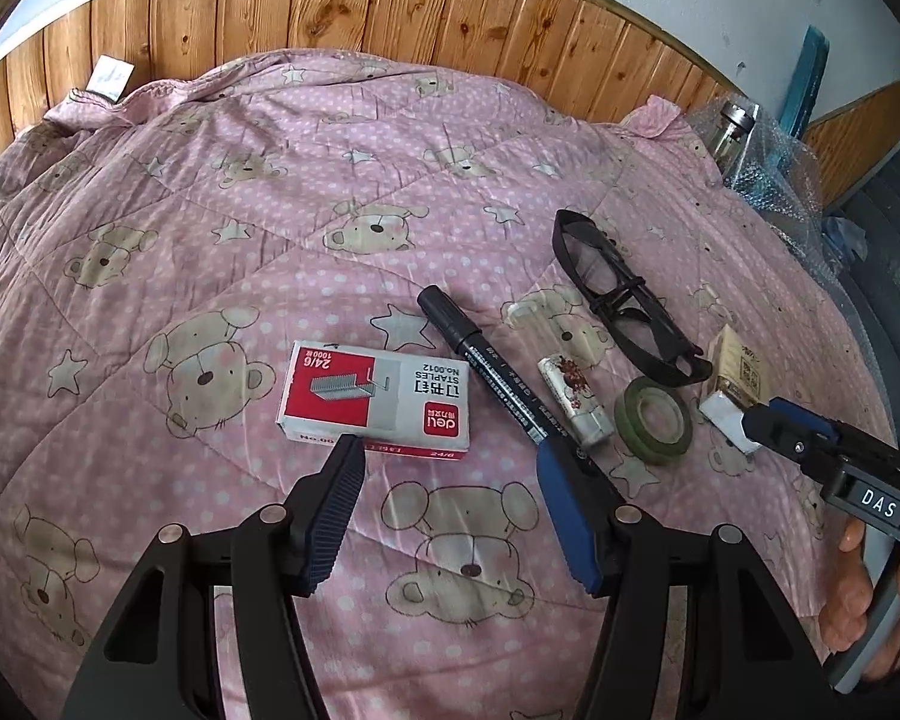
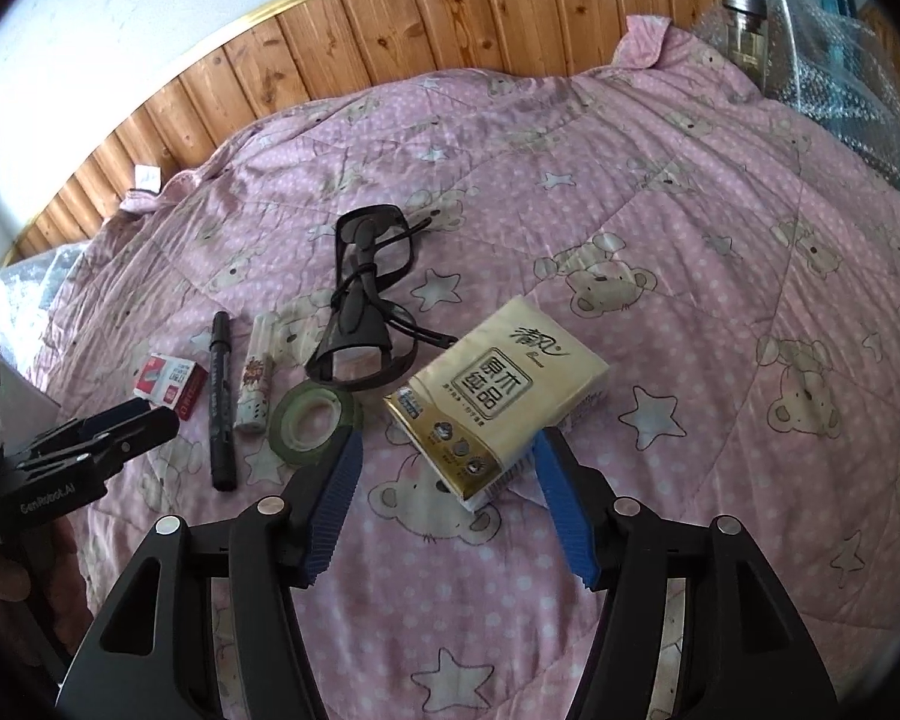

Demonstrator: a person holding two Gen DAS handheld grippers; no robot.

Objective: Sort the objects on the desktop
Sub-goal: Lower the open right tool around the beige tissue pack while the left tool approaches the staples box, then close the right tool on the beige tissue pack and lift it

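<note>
On the pink bear-print quilt [image 2: 660, 192], the right tool [image 2: 447, 459] gapes wide around the beige tissue pack [image 2: 498, 396], not gripping; the left tool [image 1: 450, 462] hangs wide open, empty, by the red-and-white staples box [image 1: 375, 399].

The quilt [image 1: 270, 192] is soft pink cloth, a bit wrinkled, with a slight shine. Behind the quilt the wall [image 1: 342, 6] is brown wood boards, smooth and glossy, with dark knots. On the quilt, the staple box [image 1: 373, 399] is matt paper card. Next to it the marker [image 1: 492, 375] is black plastic. The glasses [image 1: 621, 294] are dark shiny plastic. The tape [image 1: 653, 420] is a smooth green roll. The tissue pack [image 2: 498, 396] has a glossy plastic wrap. The gripper pads [image 2: 336, 504] are blue and ridged, on black matt arms with round metal pins.
</note>
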